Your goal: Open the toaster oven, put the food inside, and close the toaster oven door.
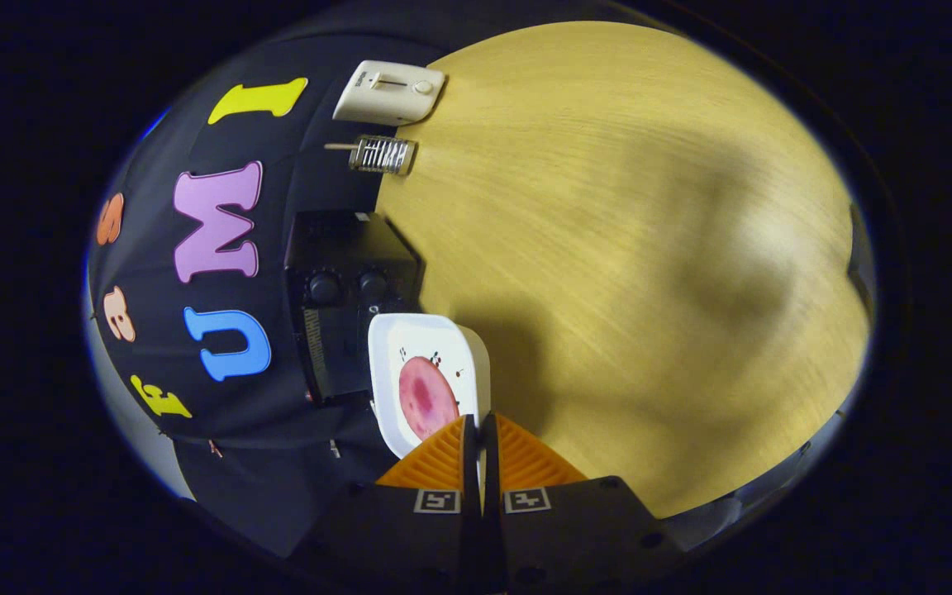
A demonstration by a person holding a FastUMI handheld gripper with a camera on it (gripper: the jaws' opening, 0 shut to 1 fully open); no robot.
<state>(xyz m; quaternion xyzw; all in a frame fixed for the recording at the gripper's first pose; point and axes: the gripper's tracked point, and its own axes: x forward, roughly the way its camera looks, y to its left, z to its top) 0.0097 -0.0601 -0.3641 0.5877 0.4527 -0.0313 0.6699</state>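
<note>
The gripper (480, 430) with its two orange ribbed fingers (439, 459) was almost fully closed, pinching the rim of a white square plate (426, 339). On the plate lay a round pink slice of food (426, 398). Just past the plate sat the small black toaster oven (344, 289) with two round knobs (325, 287). Everything rested on a light wooden table (625, 248). Farther off stood a white boxy gadget (389, 91) and a small shiny metal rack (383, 154).
</note>
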